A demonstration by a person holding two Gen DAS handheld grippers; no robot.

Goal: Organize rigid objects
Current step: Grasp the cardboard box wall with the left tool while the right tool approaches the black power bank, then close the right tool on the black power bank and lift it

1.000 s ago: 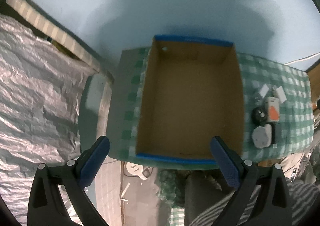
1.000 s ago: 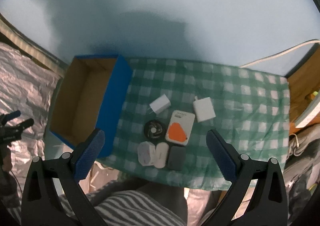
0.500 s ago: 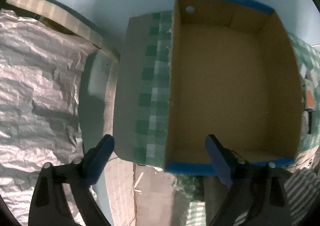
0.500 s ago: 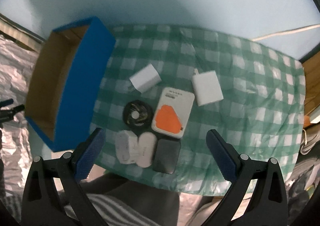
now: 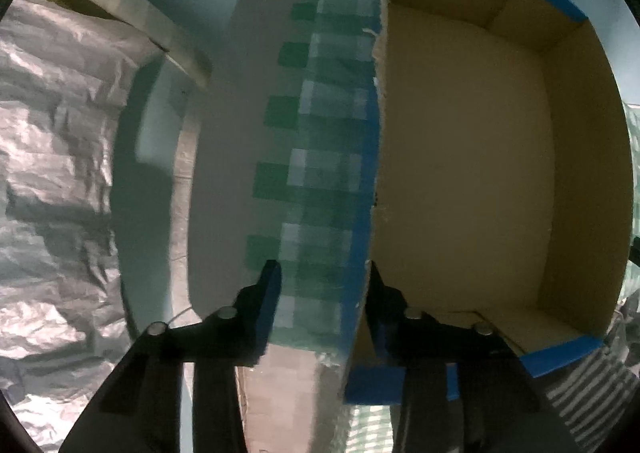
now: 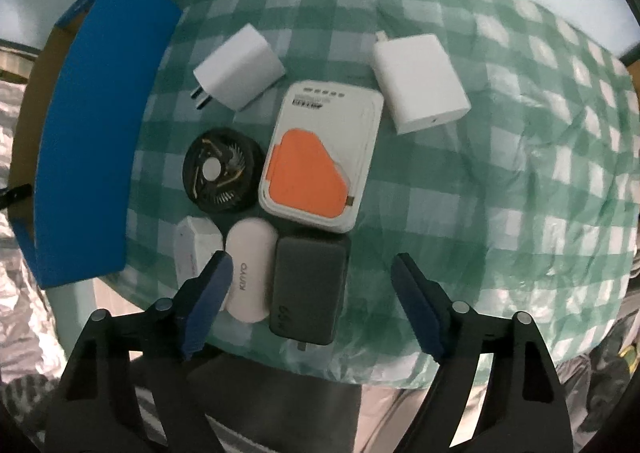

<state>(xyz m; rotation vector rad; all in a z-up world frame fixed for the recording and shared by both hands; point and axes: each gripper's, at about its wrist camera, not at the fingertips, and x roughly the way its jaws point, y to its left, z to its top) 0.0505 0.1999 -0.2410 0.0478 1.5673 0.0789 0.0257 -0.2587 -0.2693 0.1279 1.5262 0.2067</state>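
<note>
The blue-edged brown cardboard box (image 5: 472,157) wall sits between our closing left tongs (image 5: 320,293), not yet pinched. Our right tongs (image 6: 308,281) narrow, empty, above the dark grey rectangular power bank (image 6: 308,289); they may catch the white oval case (image 6: 250,273) touching it.

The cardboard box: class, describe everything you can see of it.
The cardboard box is open-topped, blue outside, plain brown inside, with a round hole high in one wall. It is empty and stands upright on the checked cloth, left of the gadgets. The left gripper straddles its near wall, jaws closing, one finger inside, one outside.

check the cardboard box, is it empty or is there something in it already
Empty. The left wrist view looks straight into the cardboard box and shows only bare brown floor and walls; the chargers and other gadgets lie outside it on the checked cloth.
</note>
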